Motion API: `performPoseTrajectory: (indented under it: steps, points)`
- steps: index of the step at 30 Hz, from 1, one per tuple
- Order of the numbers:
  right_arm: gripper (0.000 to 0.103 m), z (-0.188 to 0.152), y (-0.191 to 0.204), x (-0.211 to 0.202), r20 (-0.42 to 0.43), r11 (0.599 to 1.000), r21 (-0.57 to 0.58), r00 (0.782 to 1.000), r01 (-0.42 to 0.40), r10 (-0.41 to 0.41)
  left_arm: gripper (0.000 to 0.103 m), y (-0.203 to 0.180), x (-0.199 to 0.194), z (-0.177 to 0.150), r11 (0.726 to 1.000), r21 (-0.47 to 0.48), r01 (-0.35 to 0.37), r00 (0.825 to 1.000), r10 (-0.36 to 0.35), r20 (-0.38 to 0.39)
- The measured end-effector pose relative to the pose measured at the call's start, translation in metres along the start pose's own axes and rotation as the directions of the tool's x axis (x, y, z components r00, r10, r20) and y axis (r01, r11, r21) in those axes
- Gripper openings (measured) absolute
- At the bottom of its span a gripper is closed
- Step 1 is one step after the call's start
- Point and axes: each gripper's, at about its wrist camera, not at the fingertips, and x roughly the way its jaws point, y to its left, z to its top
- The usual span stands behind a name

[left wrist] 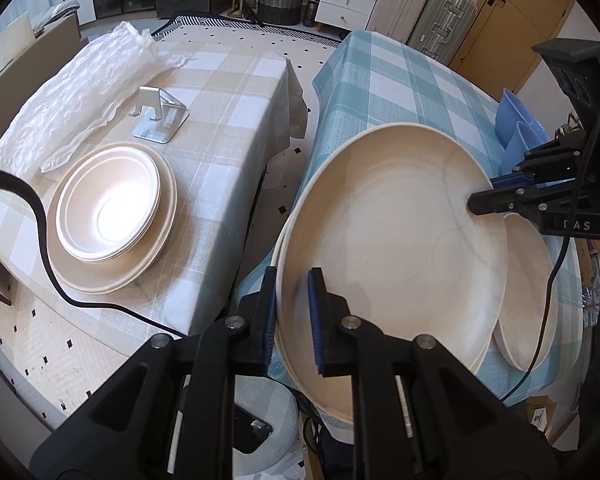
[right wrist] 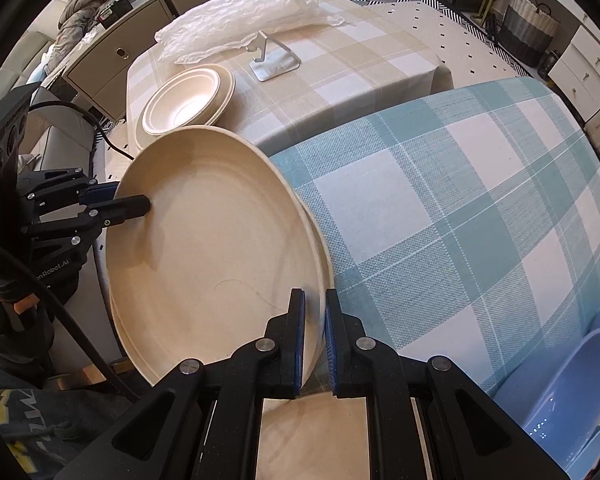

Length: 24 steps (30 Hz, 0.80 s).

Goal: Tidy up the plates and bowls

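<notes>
I've got the big plate (left wrist: 392, 240) pinched at opposite rims, left gripper (left wrist: 292, 320) and right gripper (right wrist: 314, 344) both clenched on it, tilted over the blue cloth (right wrist: 440, 200). It looks stiff, light, maybe slick, so rim grips suit it.

2 tools (left wrist: 292, 312), 2 blue bowls (left wrist: 516, 124), 1 metal stand (left wrist: 160, 116), 1 plastic wrap (left wrist: 80, 88).

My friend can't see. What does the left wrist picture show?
Two black grippers, left and right, pinch opposite rims of a big cream plate above a blue checked table. A white bowl sits on another plate on the beige table beside it.
</notes>
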Motion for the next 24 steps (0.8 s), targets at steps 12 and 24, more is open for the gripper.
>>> performPoseTrajectory:
  steps: [12, 24]
  points:
    - [0.01, 0.0, 0.0, 0.014, -0.023, 1.0, 0.003, 1.0, 0.001, -0.001, 0.01, -0.001, 0.002, -0.002, 0.999, 0.014, -0.031, 0.999, 0.031, 0.014]
    - [0.01, -0.006, -0.004, 0.023, -0.05, 1.0, 0.011, 0.999, 0.017, -0.016, 0.007, 0.003, 0.008, -0.002, 0.998, 0.019, -0.055, 0.998, 0.055, -0.005]
